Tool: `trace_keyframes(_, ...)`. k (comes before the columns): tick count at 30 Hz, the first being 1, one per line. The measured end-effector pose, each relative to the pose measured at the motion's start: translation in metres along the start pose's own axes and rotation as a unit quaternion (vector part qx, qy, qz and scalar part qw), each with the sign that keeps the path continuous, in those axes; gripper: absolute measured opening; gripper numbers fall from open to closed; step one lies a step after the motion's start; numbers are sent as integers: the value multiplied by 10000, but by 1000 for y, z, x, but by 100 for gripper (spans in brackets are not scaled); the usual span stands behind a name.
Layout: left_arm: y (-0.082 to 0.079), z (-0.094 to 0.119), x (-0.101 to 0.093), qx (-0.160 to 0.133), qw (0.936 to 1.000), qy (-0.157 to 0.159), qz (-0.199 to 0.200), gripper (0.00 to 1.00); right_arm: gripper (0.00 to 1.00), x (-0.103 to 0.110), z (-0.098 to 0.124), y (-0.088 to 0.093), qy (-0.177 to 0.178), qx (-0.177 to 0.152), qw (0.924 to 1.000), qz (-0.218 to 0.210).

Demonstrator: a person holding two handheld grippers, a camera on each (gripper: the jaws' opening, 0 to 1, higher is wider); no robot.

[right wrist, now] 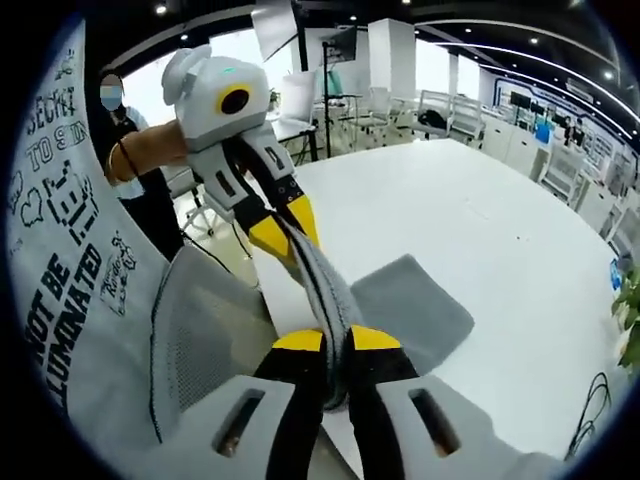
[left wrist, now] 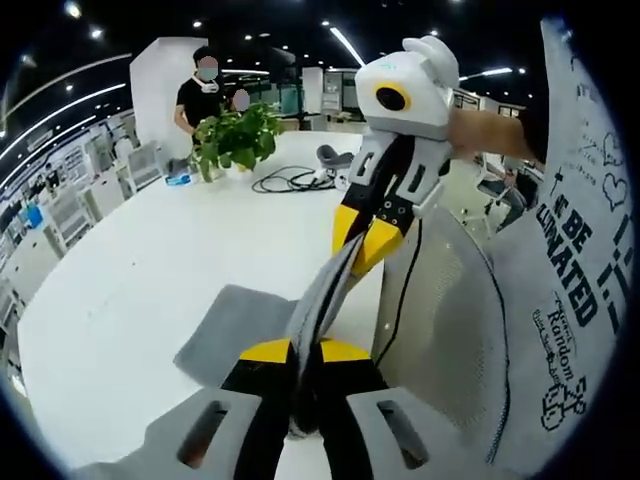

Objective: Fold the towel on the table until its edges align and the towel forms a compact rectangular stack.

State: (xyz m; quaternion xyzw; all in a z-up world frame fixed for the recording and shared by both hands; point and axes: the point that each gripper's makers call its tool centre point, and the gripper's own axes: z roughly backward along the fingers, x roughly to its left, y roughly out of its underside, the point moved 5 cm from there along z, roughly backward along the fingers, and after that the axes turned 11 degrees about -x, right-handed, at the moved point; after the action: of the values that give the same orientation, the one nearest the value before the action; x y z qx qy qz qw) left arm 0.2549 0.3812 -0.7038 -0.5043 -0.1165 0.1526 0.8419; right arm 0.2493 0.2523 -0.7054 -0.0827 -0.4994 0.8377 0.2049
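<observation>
A grey towel (left wrist: 235,330) hangs stretched between both grippers, its lower part draped on the white table (left wrist: 150,270). My left gripper (left wrist: 305,352) is shut on one bunched end of it. The right gripper (left wrist: 365,235) comes in from above right and is shut on the other end. In the right gripper view my right gripper (right wrist: 335,342) clamps the towel (right wrist: 410,305), and the left gripper (right wrist: 285,232) grips the far end of the taut strip.
A potted plant (left wrist: 235,140) and black cables (left wrist: 290,182) sit at the table's far end, where a person (left wrist: 205,90) stands. A mesh chair (left wrist: 440,320) is beside the table edge. A printed white shirt (right wrist: 70,260) fills one side.
</observation>
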Motion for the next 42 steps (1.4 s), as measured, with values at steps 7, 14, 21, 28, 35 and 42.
trace_keyframes(7, -5, -4, 21, 66, 9998, 16, -183, 8, 5, -15, -7, -12, -88, -89, 9999, -84)
trace_keyframes(14, -8, -11, 42, 61, 9998, 90, -171, 8, 5, -34, -13, -19, -203, -55, 9997, -159)
trace_keyframes(21, -5, -22, 57, 148, 9991, 265, -282, 9, 5, -51, -22, -19, -307, 65, 9993, -211)
trace_keyframes(28, 3, -36, 74, 277, 9987, 286, -306, 9, 5, -71, -36, -14, -382, 226, 9986, -286)
trace_keyframes(35, 14, -52, 93, 416, 9983, 321, -240, 10, 6, -92, -50, -5, -426, 422, 9969, -503)
trace_keyframes(42, 27, -68, 111, 586, 9975, 354, -160, 11, 6, -110, -65, 4, -528, 681, 9933, -775)
